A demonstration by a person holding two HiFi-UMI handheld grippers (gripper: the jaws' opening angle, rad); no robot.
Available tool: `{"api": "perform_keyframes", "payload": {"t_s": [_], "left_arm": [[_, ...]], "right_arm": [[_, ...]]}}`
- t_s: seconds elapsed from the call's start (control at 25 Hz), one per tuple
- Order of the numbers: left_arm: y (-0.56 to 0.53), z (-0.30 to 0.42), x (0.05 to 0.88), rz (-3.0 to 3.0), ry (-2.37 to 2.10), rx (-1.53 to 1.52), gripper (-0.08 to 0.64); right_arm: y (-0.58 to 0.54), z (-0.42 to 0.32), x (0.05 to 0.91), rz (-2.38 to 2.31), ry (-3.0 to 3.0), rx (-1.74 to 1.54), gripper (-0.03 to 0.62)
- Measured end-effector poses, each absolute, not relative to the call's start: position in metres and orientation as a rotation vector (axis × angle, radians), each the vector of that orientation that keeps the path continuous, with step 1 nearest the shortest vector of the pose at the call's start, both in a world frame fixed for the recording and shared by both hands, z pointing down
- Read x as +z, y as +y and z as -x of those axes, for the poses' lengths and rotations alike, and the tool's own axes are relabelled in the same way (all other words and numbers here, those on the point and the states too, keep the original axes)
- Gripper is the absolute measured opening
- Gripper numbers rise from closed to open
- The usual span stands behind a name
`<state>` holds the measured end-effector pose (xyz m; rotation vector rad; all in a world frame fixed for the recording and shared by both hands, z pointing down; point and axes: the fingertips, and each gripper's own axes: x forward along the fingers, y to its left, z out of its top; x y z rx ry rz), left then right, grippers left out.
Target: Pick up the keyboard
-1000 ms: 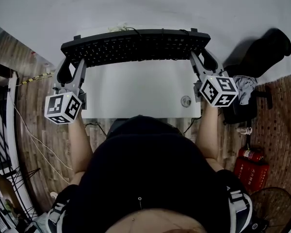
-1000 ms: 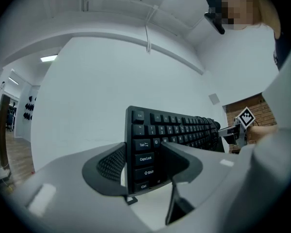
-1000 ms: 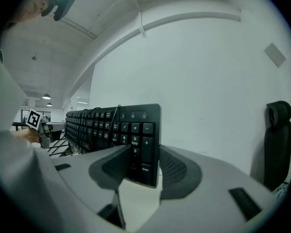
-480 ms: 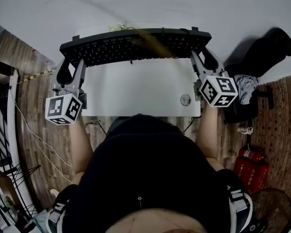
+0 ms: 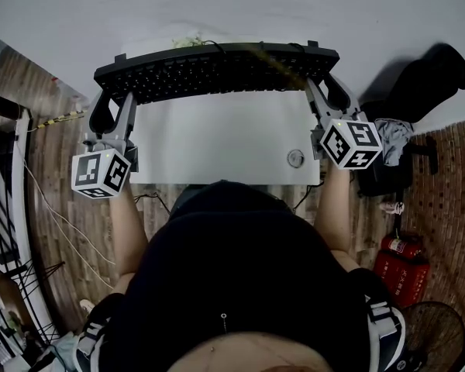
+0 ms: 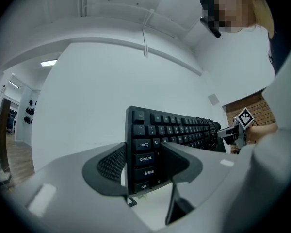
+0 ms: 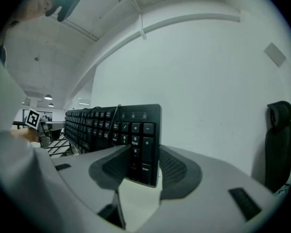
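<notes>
The black keyboard (image 5: 217, 72) is held by both ends over the far side of the white table (image 5: 225, 142). It stands on its long edge with the keys facing me. My left gripper (image 5: 115, 99) is shut on its left end. In the left gripper view the pads clamp the keyboard (image 6: 174, 130) at the Caps Lock and Shift column, inside the left gripper (image 6: 143, 161). My right gripper (image 5: 325, 87) is shut on the right end. In the right gripper view the number-pad end of the keyboard (image 7: 102, 125) sits between the pads of the right gripper (image 7: 143, 164).
A small round fitting (image 5: 295, 159) sits in the table near its front right corner. A black chair (image 5: 418, 84) stands to the right, with a red fire extinguisher (image 5: 399, 266) and a fan (image 5: 434, 332) on the floor. Cables (image 5: 54, 223) trail at the left. A white wall lies beyond the table.
The keyboard and both grippers have crept slightly toward the top of the head view. Both grips are unchanged.
</notes>
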<state>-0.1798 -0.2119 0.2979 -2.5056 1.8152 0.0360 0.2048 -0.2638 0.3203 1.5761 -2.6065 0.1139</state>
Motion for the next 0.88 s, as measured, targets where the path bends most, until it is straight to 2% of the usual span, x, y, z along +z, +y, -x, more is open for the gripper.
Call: {"api": "perform_keyframes", "payload": {"t_s": [0.88], "left_arm": [[-0.206,0.1784,0.3009,2.508,1.829,0.029,0.232]], "right_arm": [[-0.2616,-0.2056,0.3212,-1.555,-2.606,0.104,0.182]]}}
